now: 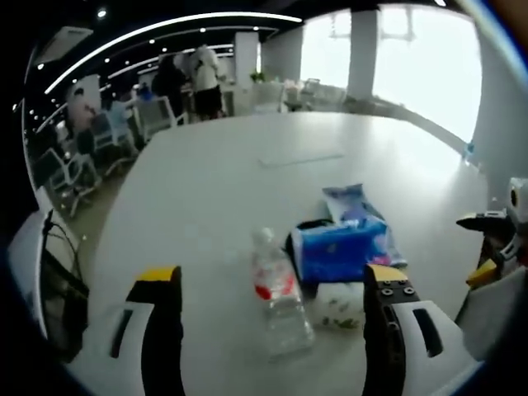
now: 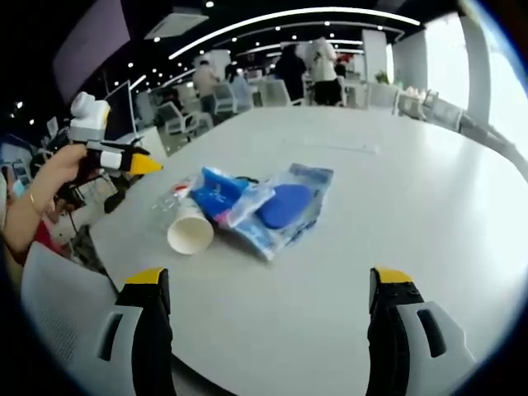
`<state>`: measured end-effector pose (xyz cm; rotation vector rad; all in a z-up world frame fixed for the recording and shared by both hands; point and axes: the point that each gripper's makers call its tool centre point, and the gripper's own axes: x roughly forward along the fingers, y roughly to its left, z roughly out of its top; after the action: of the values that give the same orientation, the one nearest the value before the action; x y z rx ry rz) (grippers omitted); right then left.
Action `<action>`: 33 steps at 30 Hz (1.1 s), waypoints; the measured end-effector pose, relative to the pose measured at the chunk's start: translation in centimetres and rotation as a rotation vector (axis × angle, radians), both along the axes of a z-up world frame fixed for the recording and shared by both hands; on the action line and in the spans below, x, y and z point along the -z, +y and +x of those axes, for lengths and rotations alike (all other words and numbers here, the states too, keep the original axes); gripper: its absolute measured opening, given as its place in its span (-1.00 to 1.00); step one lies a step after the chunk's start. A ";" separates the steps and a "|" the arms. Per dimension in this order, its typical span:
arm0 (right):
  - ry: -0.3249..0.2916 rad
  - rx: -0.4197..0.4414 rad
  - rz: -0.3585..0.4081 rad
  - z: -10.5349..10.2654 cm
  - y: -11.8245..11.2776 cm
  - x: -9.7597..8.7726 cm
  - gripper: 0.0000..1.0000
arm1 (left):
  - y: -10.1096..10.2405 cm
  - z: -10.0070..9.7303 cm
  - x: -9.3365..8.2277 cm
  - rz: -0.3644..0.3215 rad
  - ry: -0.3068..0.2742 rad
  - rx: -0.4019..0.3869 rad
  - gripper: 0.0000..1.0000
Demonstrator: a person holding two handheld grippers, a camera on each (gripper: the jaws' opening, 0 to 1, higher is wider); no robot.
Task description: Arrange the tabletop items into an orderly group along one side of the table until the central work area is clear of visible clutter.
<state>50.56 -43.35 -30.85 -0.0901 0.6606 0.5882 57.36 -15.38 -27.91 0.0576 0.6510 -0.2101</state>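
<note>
Several small items lie together in one cluster on the white table [image 1: 214, 190], a little toward the person's side of it. In the left gripper view, a clear plastic bottle [image 1: 280, 297] with a red label lies on its side nearest to the camera, and just beside it is a white paper cup [image 1: 338, 305], also on its side. Behind them sits a blue tissue pack [image 1: 340, 247], which touches a pale blue plastic pouch [image 1: 351, 202] further back. In the right gripper view the same cluster is seen from another side: the cup's open mouth [image 2: 190, 233] faces the camera, the blue pack [image 2: 219, 194] is behind it, and the pouch [image 2: 289, 206] has a dark blue oval shape on it. Around the table stand office chairs [image 1: 78, 161], and some people [image 1: 194, 78] stand far at the back near bright windows [image 1: 412, 58]. Nothing stands between the grippers and the cluster. The left gripper [image 1: 272, 285] has its jaws spread wide and holds nothing; the bottle lies between the jaws, but I cannot tell whether they touch it. The right gripper [image 2: 270, 280] is also spread wide over bare table, near the items but apart from them, and it grips nothing.
</note>
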 end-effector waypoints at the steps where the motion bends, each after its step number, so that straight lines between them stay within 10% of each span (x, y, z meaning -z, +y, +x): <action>1: 0.001 0.000 0.000 0.0 0.0 0.0 0.99 | 0.0 0.2 0.1 0.003 0.002 0.003 0.75; 33: 0.001 0.050 0.013 0.0 -0.6 -0.4 0.93 | -0.6 2.5 5.1 0.007 0.231 -0.012 0.16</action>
<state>50.60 -43.92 -30.48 -0.0609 0.6583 0.5443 59.88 -16.02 -33.03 0.0359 0.8815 -0.2044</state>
